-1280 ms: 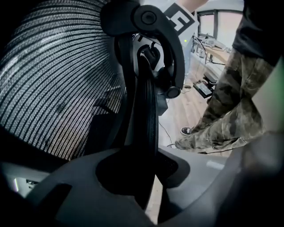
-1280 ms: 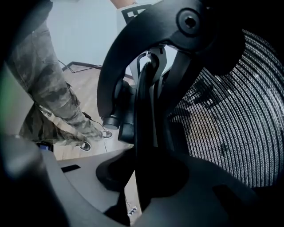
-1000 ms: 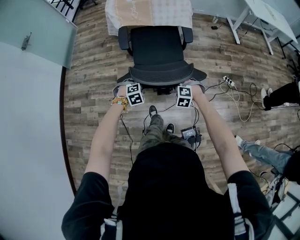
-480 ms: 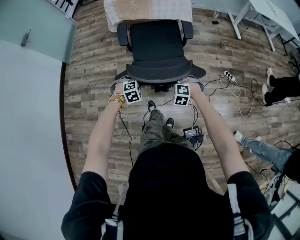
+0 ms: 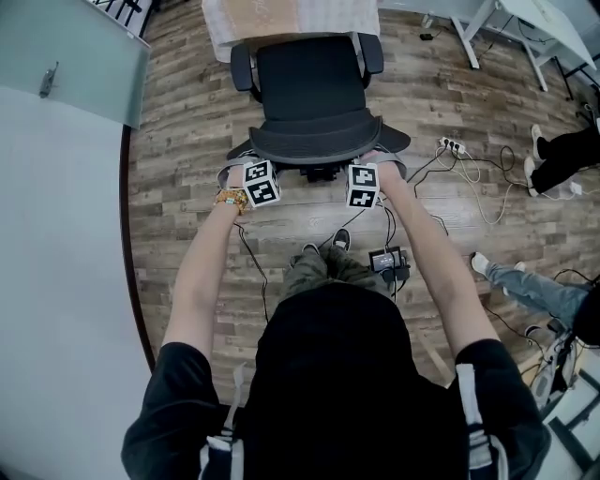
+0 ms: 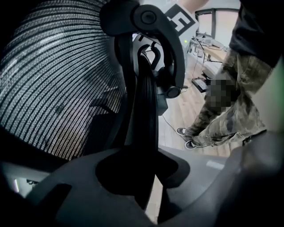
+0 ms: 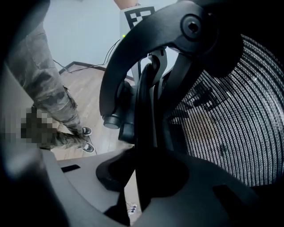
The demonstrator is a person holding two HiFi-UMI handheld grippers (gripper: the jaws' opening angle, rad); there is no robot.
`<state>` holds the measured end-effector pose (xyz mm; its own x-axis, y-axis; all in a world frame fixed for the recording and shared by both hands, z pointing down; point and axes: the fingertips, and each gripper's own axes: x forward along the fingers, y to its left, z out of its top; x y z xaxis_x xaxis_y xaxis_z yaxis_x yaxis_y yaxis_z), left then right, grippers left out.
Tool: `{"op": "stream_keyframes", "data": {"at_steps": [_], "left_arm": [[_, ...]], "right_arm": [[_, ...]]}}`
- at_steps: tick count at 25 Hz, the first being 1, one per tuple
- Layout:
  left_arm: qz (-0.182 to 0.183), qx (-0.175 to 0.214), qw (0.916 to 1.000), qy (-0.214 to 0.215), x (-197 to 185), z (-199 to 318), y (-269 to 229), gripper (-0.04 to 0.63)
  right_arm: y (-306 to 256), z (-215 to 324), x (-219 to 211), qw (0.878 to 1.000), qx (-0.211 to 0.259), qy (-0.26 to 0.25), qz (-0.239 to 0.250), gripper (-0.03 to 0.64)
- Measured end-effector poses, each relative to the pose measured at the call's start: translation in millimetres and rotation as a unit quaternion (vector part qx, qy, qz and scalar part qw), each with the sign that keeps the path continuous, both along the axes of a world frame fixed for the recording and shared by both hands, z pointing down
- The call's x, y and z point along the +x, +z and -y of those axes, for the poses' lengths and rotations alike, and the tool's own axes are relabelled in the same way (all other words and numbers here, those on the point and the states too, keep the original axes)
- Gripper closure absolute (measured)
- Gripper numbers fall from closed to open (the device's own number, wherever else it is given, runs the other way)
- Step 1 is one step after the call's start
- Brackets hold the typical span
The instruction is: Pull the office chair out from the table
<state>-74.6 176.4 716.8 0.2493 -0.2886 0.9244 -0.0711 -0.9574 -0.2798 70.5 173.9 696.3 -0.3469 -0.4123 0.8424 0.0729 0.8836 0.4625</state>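
Black office chair [image 5: 314,89]: stands on the wood-plank floor [image 5: 187,141] with its mesh backrest [image 6: 53,88] turned toward the person. The seat front and armrests are just beside the cloth-covered table [image 5: 281,17] at the top of the head view.
Left gripper [image 6: 148,177]: its jaws are narrowed onto the thin black rim at the backrest's left edge. The rim runs up between them, and the grey mesh fills the view beside it.
Right gripper [image 7: 142,181]: clamped the same way on the rim at the backrest's right edge, with mesh to its right.
Arms: both reach forward, and the two marker cubes sit level with each other, one at each side of the backrest's lower part.
Floor clutter: a white power strip [image 5: 453,146] with trailing cables lies right of the chair, and a small black box [image 5: 386,261] lies near the person's shoes.
Bystander: jeans-clad legs [image 5: 520,286] at the right edge, well apart from the chair.
Glass door [image 5: 75,56]: upper left of the head view.
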Motion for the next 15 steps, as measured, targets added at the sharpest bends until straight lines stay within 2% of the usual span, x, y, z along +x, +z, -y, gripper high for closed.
{"op": "stream_keyframes", "data": {"at_steps": [15], "left_arm": [[-0.005,0.0,0.9999,0.015,-15.2,-24.0,-1.5,0.488]], "right_arm": [[-3.1,-27.0,-15.5,1.0,-0.003,0.019,-0.003,0.54]]}}
